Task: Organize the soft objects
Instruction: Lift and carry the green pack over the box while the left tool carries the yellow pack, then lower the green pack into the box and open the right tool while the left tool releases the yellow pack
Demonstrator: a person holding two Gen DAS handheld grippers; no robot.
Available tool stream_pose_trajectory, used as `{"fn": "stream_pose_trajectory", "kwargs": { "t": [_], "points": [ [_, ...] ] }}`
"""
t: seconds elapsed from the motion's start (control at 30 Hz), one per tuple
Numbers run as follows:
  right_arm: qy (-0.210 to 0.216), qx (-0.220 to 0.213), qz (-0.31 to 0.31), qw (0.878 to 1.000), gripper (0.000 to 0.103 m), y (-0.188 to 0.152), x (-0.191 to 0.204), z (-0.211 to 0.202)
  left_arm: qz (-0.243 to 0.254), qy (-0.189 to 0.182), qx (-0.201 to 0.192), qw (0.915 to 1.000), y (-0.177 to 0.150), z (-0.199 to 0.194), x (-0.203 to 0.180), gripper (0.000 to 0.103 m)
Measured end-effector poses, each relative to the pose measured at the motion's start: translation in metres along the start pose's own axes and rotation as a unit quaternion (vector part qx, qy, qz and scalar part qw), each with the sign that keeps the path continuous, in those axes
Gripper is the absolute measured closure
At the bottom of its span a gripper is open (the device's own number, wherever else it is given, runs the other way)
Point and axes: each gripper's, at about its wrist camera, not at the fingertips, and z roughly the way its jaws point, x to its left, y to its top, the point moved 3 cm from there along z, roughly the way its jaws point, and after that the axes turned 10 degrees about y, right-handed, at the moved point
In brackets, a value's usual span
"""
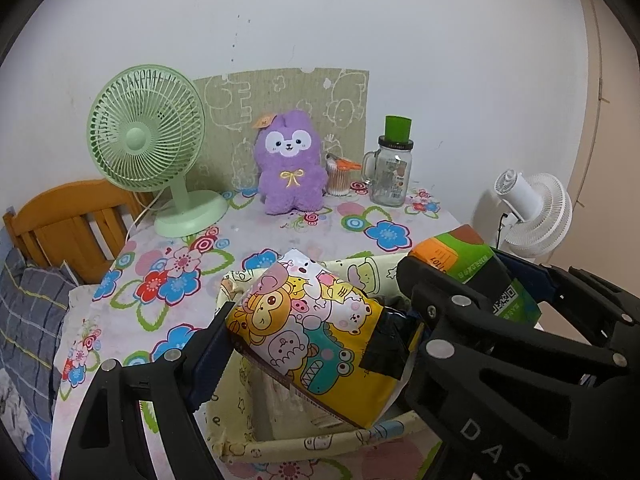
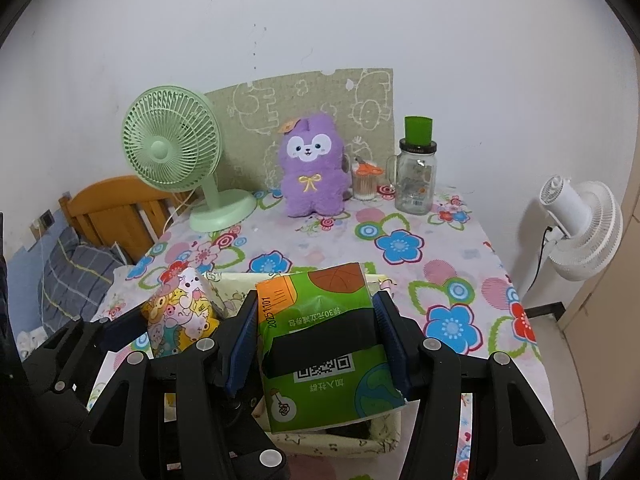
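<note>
Your left gripper (image 1: 316, 344) is clamped on the cartoon-print tissue pack (image 1: 316, 332), one blue pad on each side of it, and you've got it tilted over the pale yellow fabric basket (image 1: 248, 400) at the near edge of the table. Your right gripper (image 2: 316, 344) is squeezing the green tissue pack (image 2: 328, 344) the same way, QR code facing you, black band across its middle. That one sits just right of the cartoon pack, also above the basket; can't tell if either pack touches the basket floor.

Further out, the floral tablecloth (image 2: 452, 280) covers the whole table. At the far side a purple plush toy (image 2: 312, 168) sits upright against a green cartoon mat (image 2: 320, 96) leaning on the wall. Left of the plush is the green desk fan (image 2: 176, 148), and right of it a cup of cotton swabs (image 2: 365, 184), then a glass mug jar (image 2: 416, 184) with a green cup on its lid. A white fan (image 2: 580, 224) stands off the table at far right, a wooden bed frame (image 2: 116, 204) at left.
</note>
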Motion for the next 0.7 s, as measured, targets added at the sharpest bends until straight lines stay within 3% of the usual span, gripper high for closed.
{"fn": "stream_pose_trajectory", "kwargs": {
  "t": [0.7],
  "points": [
    [0.004, 0.032, 0.01, 0.999, 0.045, -0.002, -0.011, 0.042, -0.004, -0.022, 0.045, 0.9987, -0.006, 0.041, 0.0, 0.016]
  ]
}}
